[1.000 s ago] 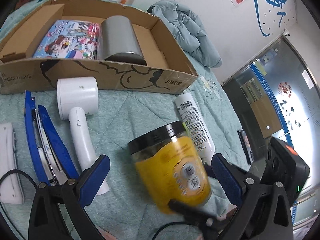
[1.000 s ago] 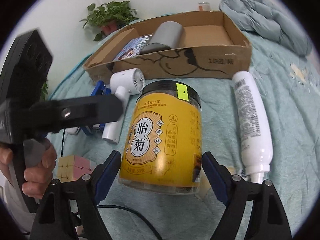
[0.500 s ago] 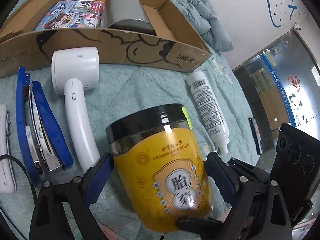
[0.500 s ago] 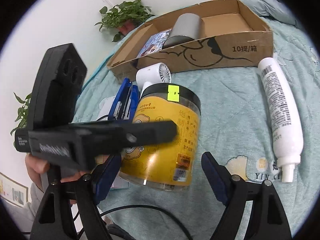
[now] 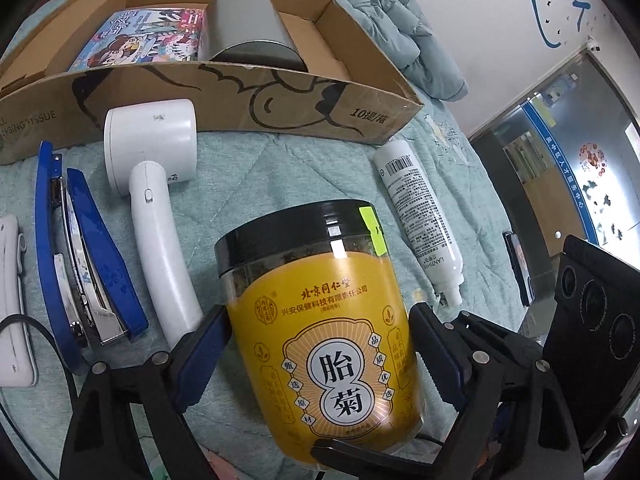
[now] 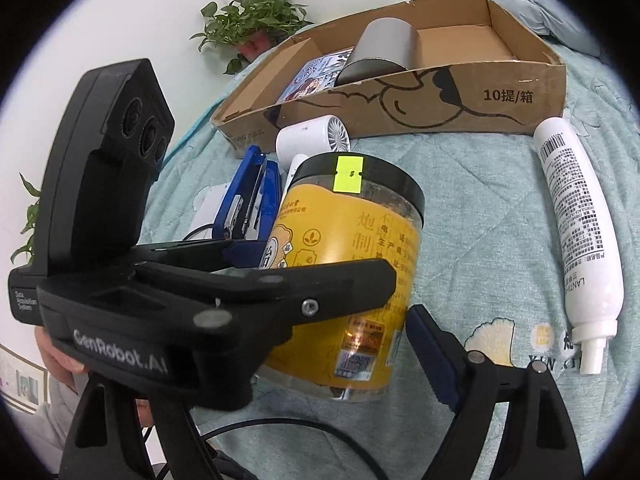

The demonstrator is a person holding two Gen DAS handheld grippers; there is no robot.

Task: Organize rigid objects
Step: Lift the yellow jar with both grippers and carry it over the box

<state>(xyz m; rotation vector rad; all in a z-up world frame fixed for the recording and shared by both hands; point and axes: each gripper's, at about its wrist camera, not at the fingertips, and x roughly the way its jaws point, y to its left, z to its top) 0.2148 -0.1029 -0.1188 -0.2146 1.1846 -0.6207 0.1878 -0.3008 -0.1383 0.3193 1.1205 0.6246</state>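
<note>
Two blue pads of the left gripper have just been closing around the yellow jar on the bedspread, apparently taking it over for the cardboard box. From the right wrist, the right gripper stands released, its jaws having just opened, one pad clear of the jar.

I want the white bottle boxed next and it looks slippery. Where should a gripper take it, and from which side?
Grip the white bottle around the middle of its body, coming from above with one finger on each long side. It lies flat on the quilt, nozzle toward the camera, so the round sides are free. The nozzle end narrows and would probably slip. The box stands just beyond it.
</note>
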